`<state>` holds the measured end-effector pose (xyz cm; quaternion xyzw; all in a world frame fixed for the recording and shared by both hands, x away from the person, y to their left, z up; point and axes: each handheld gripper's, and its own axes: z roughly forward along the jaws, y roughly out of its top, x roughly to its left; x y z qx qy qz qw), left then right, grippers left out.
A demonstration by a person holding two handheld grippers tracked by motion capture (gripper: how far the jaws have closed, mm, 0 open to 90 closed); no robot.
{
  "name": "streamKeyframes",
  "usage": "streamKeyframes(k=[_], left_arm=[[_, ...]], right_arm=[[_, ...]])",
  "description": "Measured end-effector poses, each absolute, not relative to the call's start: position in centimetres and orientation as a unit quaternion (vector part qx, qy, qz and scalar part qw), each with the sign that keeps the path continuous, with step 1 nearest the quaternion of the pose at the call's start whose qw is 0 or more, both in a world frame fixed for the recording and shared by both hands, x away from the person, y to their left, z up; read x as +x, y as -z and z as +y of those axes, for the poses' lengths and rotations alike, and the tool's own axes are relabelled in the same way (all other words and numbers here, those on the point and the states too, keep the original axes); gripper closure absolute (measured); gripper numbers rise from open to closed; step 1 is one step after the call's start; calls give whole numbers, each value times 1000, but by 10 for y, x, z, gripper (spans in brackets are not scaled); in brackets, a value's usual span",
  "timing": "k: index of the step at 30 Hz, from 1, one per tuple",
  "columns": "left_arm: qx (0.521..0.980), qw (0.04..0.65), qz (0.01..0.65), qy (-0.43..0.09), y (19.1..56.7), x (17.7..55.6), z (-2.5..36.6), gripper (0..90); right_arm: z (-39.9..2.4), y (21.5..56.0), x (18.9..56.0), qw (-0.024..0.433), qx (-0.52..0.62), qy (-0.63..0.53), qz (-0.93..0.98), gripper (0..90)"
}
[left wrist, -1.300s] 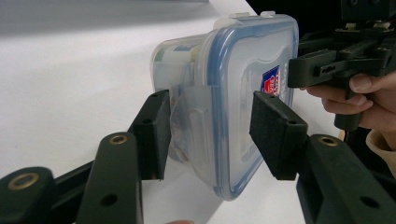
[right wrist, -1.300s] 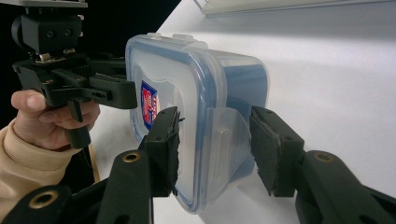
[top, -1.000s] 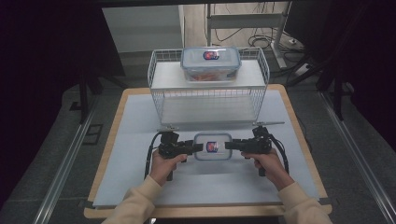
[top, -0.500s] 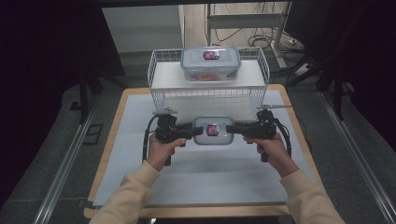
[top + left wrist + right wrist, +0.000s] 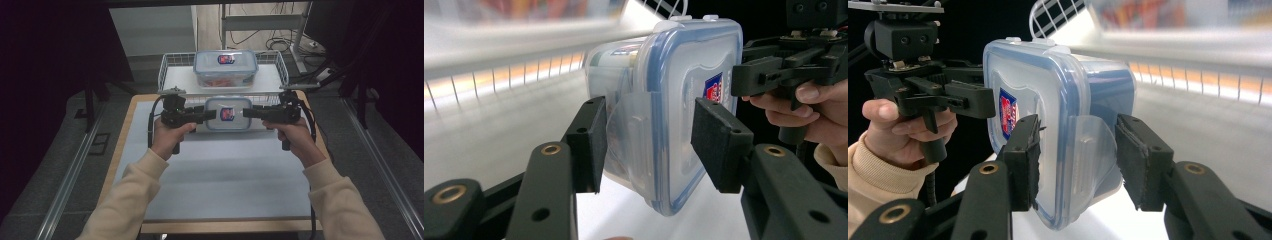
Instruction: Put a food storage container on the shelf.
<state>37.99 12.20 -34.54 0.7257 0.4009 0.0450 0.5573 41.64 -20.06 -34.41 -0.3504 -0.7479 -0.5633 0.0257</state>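
Both claws, left claw [image 5: 212,114] and right claw [image 5: 246,113], clenched on the ends of the lidded container [image 5: 228,113], have raised it off the table [image 5: 210,185] toward the wire basket [image 5: 167,75] at 12 o'clock, so stacking appears imminent.

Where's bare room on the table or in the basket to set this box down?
The pale mat is bare from the wire basket back to the near edge, between the forearms and out to both sides. Inside the basket, strips either side of the other container look free. It is crowded where both grippers clamp the held box at the basket's front.
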Motion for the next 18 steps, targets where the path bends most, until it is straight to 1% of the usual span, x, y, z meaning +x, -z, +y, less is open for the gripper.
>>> streamKeyframes(k=[8, 18], left_arm=[[721, 569, 391, -58, 309, 399, 127, 497], [718, 574, 387, -65, 276, 432, 130, 498]], right_arm=[[-194, 301, 435, 6, -338, 568, -750, 536], [-191, 269, 465, -4, -334, 575, -747, 534]])
